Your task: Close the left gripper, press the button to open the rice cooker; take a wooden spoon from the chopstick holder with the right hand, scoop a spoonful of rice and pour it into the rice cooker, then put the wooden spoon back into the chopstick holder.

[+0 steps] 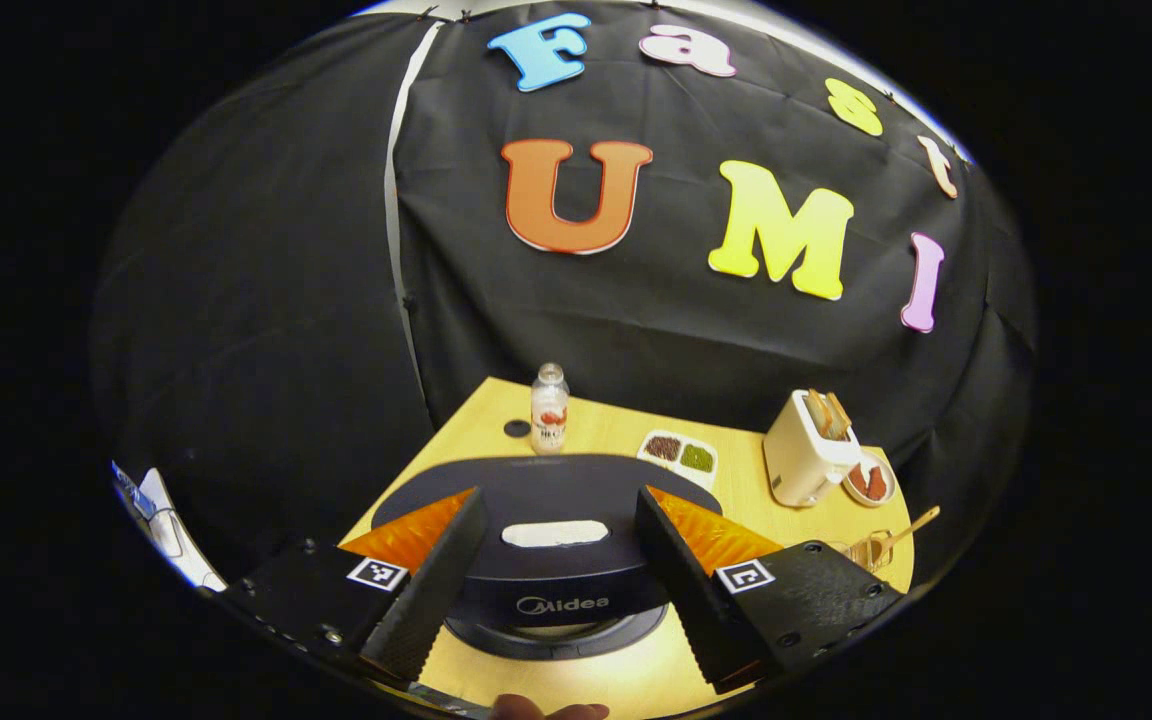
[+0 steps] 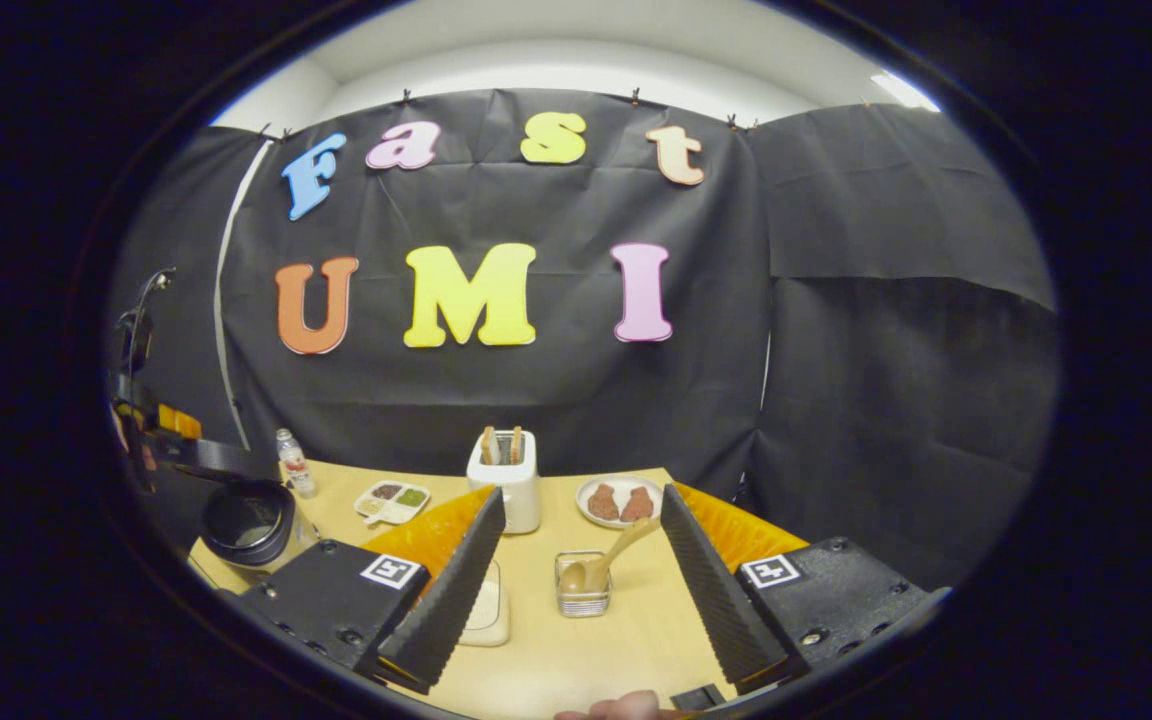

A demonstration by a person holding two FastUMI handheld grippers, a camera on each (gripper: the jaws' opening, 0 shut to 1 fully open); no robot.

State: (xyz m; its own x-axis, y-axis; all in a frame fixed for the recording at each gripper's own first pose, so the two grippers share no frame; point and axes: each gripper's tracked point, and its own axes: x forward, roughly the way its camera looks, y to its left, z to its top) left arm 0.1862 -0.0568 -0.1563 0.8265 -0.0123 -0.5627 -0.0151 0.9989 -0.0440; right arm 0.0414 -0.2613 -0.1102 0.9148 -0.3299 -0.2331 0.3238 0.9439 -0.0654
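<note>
Left gripper (image 1: 556, 590) wide open above the closed rice cooker (image 1: 548, 500) (its lid button (image 1: 554, 533) between the fingers), right gripper (image 2: 581, 590) wide open, wooden spoon (image 2: 604, 562) in the chopstick holder (image 2: 582, 590) ahead on the table (image 2: 636, 640).

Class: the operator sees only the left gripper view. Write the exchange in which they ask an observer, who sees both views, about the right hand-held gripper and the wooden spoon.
Operator: Is the right hand-held gripper open or shut?
Observer: The right hand-held gripper is open, its jaws wide apart and holding nothing.
Operator: Where is the wooden spoon from there?
Observer: The wooden spoon leans in the chopstick holder, straight ahead on the line between those jaws and untouched.
</note>
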